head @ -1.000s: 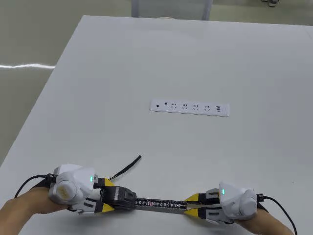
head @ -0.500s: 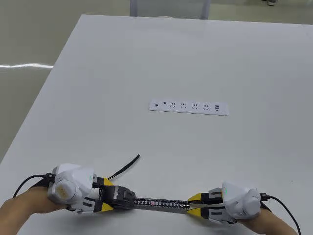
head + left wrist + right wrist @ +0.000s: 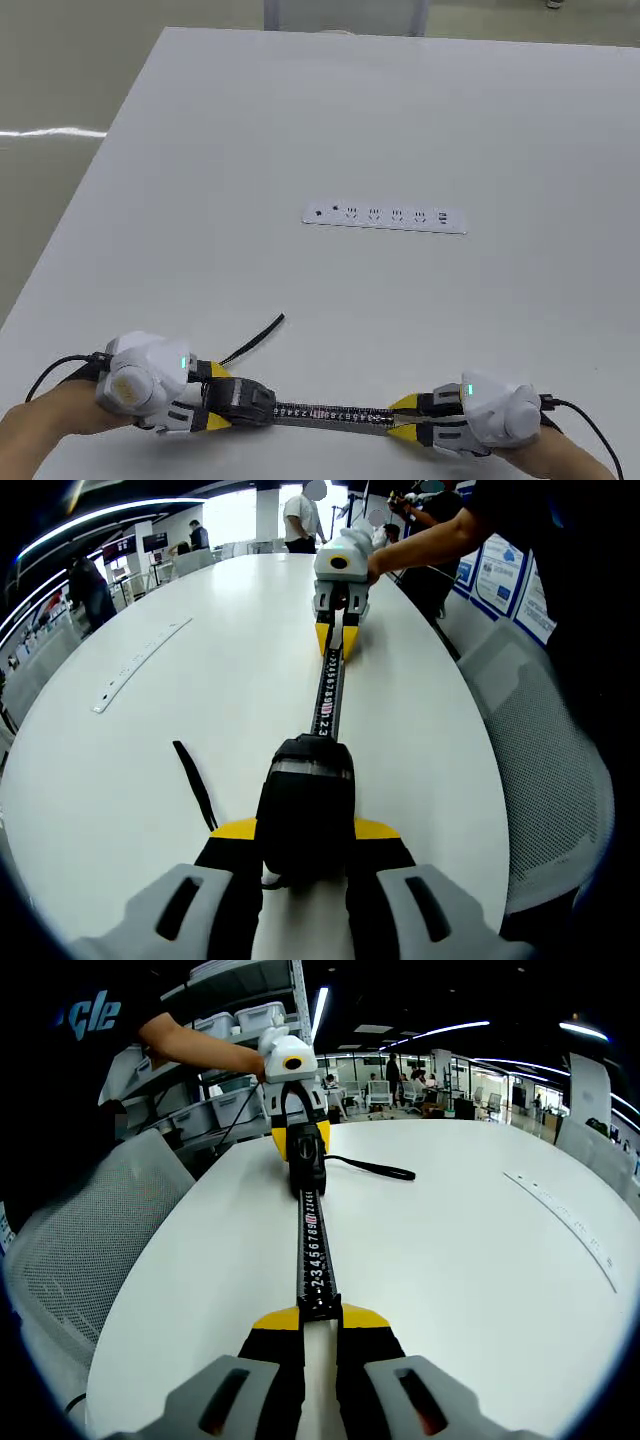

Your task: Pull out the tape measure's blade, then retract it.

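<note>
1. The white-bodied, yellow-tipped left gripper [image 3: 214, 405] is held in a hand by the near edge of the white tabletop [image 3: 300, 120], toward its near left corner. Its jaws are clamped on the two sides of the black tape measure case [image 3: 248, 403].
2. In the left gripper view the black tape measure case [image 3: 305, 805] sits between the yellow fingertips [image 3: 236, 830] and points away along the jaws.
3. The matching right gripper [image 3: 404, 420] is held in the other hand further right along the same near edge. Its jaws face the left gripper and are pressed together on the free end of the dark numbered blade [image 3: 330, 413].
4. The dark numbered blade [image 3: 313, 1250] is drawn out of the case in a straight line between the two grippers. It runs low over the tabletop, parallel to the near edge. Whether it touches the surface cannot be told.
5. White numerals and one red mark show on the blade in both gripper views.
6. A thin black wrist strap [image 3: 255, 340] trails from the case and lies on the tabletop, angled away from the near edge.
7. A long white power strip [image 3: 385, 216] lies flat around the middle of the tabletop, well apart from the tape and roughly parallel to the near edge.
8. A grey mesh chair back [image 3: 540, 740] stands just beside the near edge of the table.
</note>
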